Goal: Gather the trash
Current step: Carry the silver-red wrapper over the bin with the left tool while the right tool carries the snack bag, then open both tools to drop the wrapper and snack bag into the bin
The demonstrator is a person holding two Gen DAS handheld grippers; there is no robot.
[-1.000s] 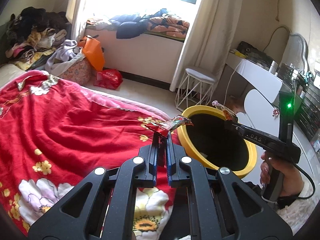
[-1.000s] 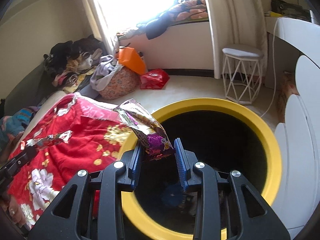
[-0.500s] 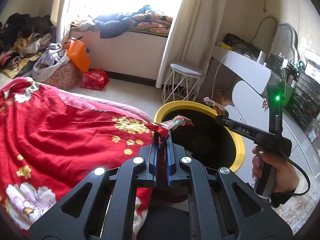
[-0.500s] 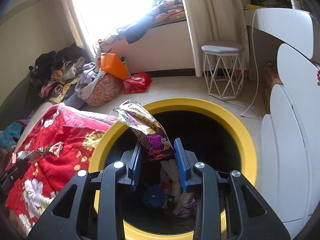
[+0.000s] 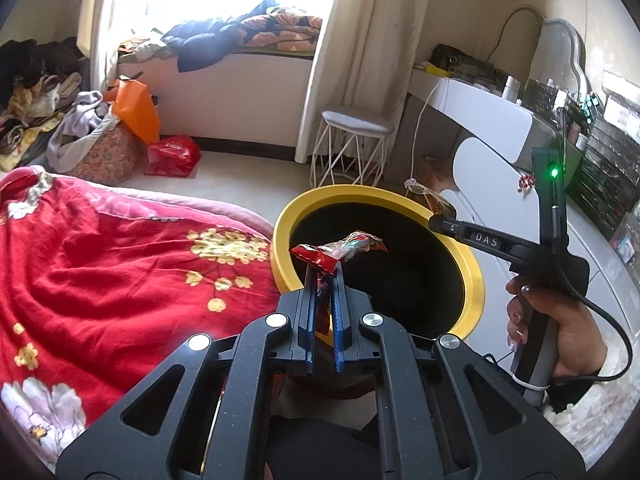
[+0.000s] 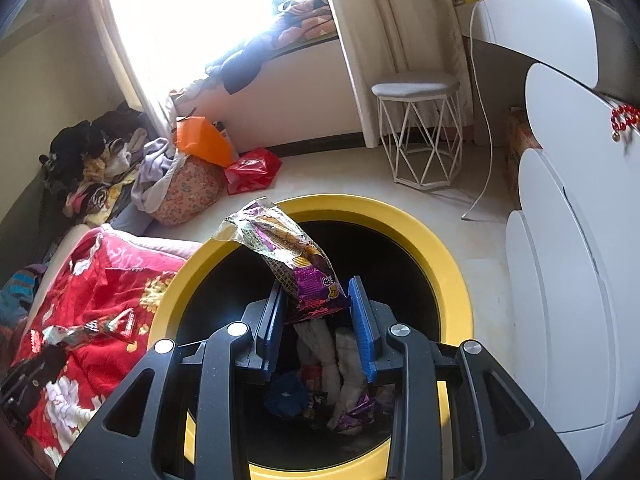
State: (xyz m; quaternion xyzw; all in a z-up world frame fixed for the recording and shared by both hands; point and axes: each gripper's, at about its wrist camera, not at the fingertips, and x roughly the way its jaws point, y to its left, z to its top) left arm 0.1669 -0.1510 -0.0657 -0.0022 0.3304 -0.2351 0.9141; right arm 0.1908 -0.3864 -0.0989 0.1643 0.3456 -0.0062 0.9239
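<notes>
A black trash bin with a yellow rim (image 5: 474, 280) (image 6: 452, 276) stands beside the bed. My left gripper (image 5: 325, 276) is shut on a red candy wrapper (image 5: 340, 250), held over the bin's near left edge. My right gripper (image 6: 316, 300) is shut on a purple snack wrapper (image 6: 296, 260) and holds it above the bin's open mouth. The right gripper also shows in the left wrist view (image 5: 436, 220) over the bin's far right rim. Trash (image 6: 332, 384) lies at the bottom of the bin.
A red floral blanket (image 5: 100, 272) covers the bed on the left. A white wire stool (image 5: 352, 148), a white desk (image 5: 480, 112) and white rounded drawers (image 6: 568, 240) stand to the right. Clothes, an orange bag (image 5: 134, 108) and a red bag (image 5: 172, 156) lie by the window.
Both grippers have moved toward the bin with their wrappers. The left wrapper is now over the bin's edge, and the right wrapper is over its middle, where the trash inside shows.
</notes>
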